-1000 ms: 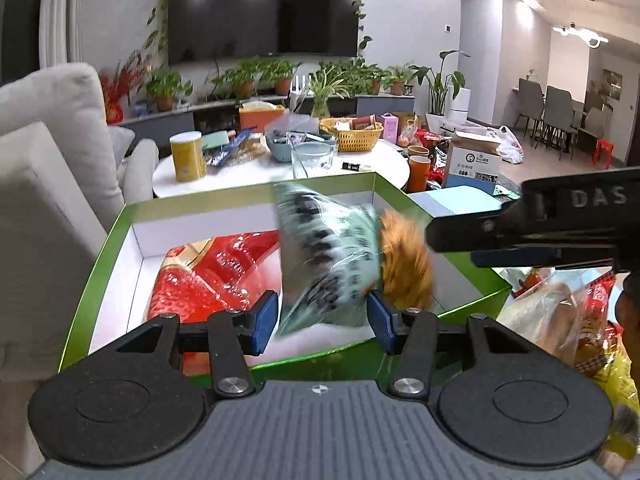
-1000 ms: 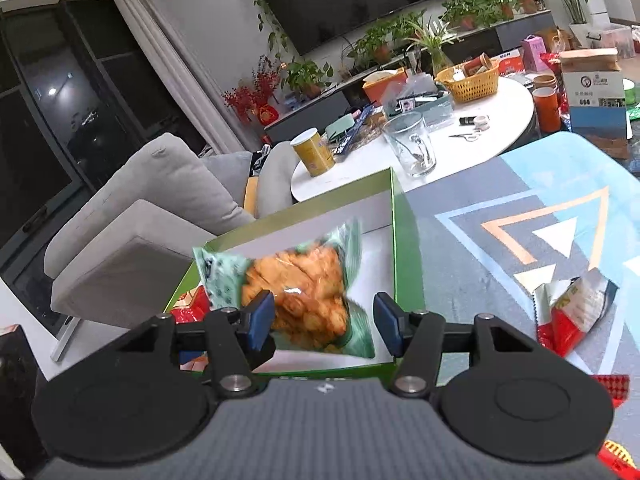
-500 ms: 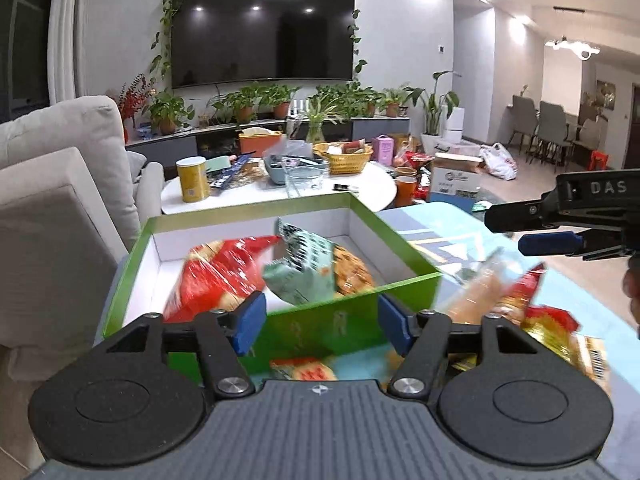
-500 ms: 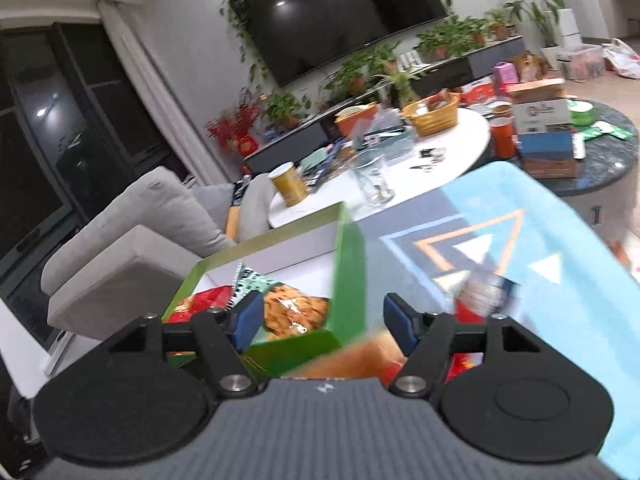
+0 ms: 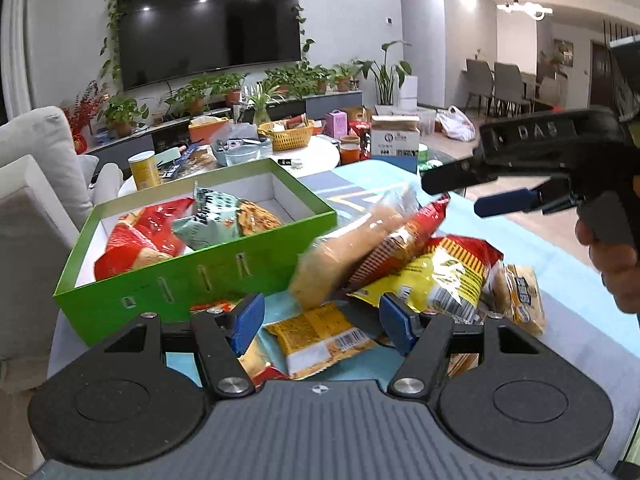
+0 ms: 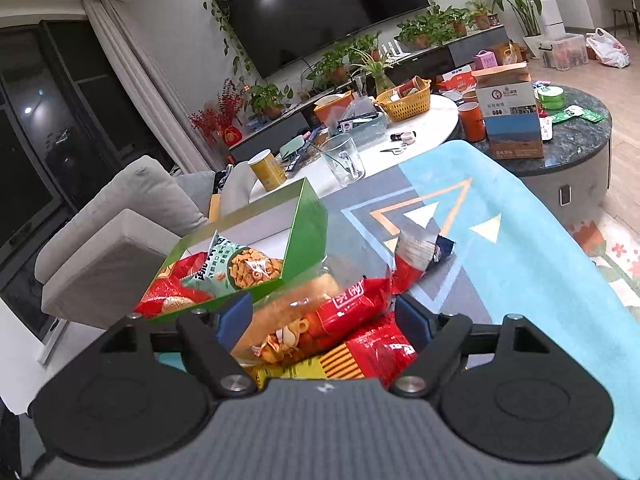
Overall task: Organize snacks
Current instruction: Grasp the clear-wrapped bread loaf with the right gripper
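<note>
Right, my left gripper has its blue pads spread with nothing pinched; they hang over a small yellow packet lying on the patterned cloth at its near edge. My right gripper also stands spread, and a clear bag of pale crackers with a red packet sits between its pads, but I cannot tell whether the pads press on them. In the left view that gripper hovers above the snack pile, a hand behind it. The pile lies in the middle of the cloth: a yellow-and-red bag, a small orange packet at its right edge, and a torn red-and-white wrapper farther back. The green box sits at the cloth's left edge, touching the pile's near side. Inside it are 2 things: a red bag against the left wall and a green-and-white bag of orange snacks leaning on it.
</note>
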Tool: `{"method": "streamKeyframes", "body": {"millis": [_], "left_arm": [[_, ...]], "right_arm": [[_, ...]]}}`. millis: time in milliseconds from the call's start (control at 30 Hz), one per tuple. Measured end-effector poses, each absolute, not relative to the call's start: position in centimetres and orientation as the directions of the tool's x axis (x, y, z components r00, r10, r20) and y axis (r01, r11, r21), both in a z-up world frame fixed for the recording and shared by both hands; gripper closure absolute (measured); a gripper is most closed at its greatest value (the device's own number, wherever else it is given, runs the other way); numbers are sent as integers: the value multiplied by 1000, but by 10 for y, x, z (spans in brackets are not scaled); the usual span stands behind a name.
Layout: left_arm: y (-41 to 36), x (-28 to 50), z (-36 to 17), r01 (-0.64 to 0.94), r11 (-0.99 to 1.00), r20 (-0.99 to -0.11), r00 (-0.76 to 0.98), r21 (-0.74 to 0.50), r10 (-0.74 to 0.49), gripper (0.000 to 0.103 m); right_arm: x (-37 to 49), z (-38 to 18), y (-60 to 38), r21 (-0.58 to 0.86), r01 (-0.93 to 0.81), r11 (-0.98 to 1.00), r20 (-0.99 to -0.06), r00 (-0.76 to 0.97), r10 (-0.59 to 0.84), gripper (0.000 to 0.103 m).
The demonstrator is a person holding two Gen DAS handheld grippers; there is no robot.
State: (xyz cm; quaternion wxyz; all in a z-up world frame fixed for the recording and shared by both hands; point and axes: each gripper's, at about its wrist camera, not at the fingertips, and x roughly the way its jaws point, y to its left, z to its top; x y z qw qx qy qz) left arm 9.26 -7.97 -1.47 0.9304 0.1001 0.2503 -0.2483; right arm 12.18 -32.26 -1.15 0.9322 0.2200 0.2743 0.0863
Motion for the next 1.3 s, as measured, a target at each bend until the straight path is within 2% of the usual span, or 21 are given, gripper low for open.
{"method": "streamKeyframes", "body": {"millis": [400, 667, 833, 967, 1300], "left_arm": [[-92, 121, -23, 467, 882, -536, 761, 62, -365, 42], [-100, 144, -37, 472, 879, -559, 747, 64, -360, 43], [-104, 160, -44, 483, 875, -572, 728, 38, -377, 54], [-103, 166, -46, 502, 865, -572, 706, -9, -416, 63], [-89, 138, -27, 503, 865, -527, 737, 7, -424, 63]], "right_arm": [[147, -5, -320, 475, -119, 872, -435, 829, 350, 44], [179, -19, -305, 415, -126, 901, -507, 790, 344, 44], [180, -25, -294, 313, -177, 933, -527, 785, 326, 44], [181, -29, -295, 323, -178, 930, -534, 776, 334, 45], [157, -5, -281, 324, -188, 927, -496, 801, 335, 47]]}}
